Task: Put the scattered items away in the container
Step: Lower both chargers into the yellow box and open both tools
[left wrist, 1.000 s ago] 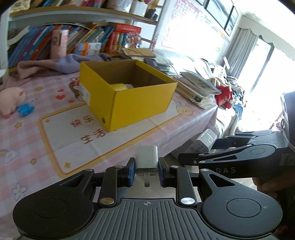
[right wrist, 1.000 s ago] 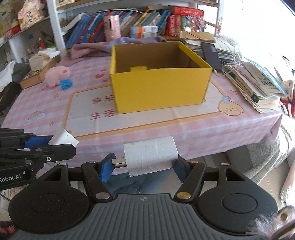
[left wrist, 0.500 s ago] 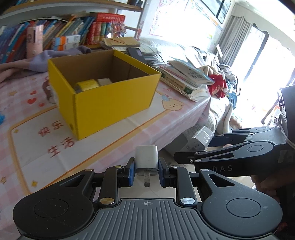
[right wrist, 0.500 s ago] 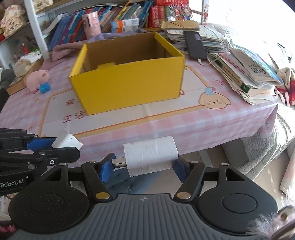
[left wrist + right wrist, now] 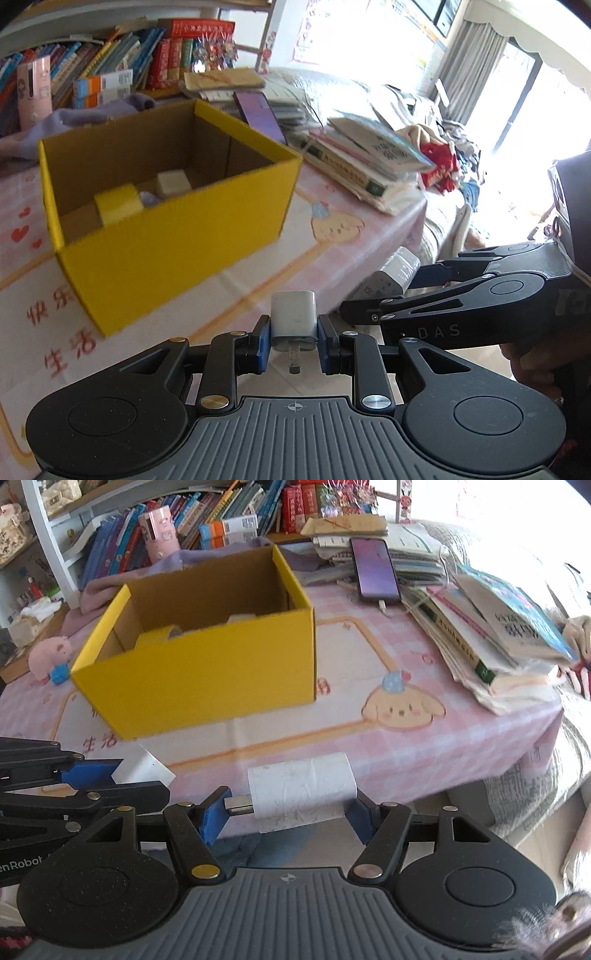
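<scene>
Over the table's near edge: two white chargers, each carried in its own gripper, both short of the box.
Small charger (image 5: 293,314): white cube, prongs pointing back toward the camera; pinched narrow between the blue pads of the left gripper (image 5: 293,343).
Long charger (image 5: 302,789): white, scuffed, lying crosswise with its metal plug against the left pad; clamped end to end by the right gripper (image 5: 286,814), fingers about half spread around it.
Relation of the two: side by side, right gripper just beside the left one; neither load touches the table.
Container: yellow cardboard box (image 5: 177,229), open top, standing on the pink checked tablecloth (image 5: 406,746), ahead of both grippers and apart from them.
Box contents: yellow roll of tape (image 5: 118,203), a pale cube (image 5: 173,182) and something lilac between them; floor space looks free toward the right wall.
Surroundings: stack of books (image 5: 498,638) to the right, phone (image 5: 375,568) behind, pink plush toy (image 5: 50,657) with a small blue item at far left, still outside the box.
Step in hand (judgement): carry phase, both items gripped, not yet above the rim.
Next move calls for: bring each gripper forward and over the near wall, keep the two apart so they do not knock, then spread the fingers over bare floor.
Risk: long charger held only by its ends, so it may pivot if it clips the rim.
</scene>
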Demonstrator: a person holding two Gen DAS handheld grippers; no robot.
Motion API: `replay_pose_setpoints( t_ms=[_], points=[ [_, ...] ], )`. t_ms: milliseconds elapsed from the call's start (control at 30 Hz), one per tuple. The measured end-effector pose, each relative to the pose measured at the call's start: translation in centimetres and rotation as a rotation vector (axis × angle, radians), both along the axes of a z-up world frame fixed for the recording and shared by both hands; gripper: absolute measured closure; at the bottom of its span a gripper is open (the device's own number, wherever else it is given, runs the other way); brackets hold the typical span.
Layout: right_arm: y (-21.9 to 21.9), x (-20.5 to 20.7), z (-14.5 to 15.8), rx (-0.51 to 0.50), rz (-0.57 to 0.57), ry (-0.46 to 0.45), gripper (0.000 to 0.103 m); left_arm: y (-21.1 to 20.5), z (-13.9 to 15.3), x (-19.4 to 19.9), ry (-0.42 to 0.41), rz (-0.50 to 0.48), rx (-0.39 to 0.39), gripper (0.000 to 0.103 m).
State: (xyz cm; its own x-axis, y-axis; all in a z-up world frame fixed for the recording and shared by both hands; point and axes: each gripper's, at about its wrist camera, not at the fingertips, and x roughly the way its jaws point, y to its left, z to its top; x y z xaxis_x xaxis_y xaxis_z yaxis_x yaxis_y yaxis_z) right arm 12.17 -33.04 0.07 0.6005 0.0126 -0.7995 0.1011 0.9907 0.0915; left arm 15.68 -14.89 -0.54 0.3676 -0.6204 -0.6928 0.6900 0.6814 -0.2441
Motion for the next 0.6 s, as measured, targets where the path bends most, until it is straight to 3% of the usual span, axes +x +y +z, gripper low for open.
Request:
replay_pose_setpoints(
  t_ms=[367,600],
  points=[
    [-2.0,6.0,4.4,-0.009,0.159,-0.179,0.038,-0.8,4.0,4.1,-0.163,0.172,-0.011,0.079],
    [-1.4,10.8,6.5,-0.025,0.3,-0.276,0.038,-0.4,5.9,8.5,-0.212,0.27,0.013,0.079]
  ],
)
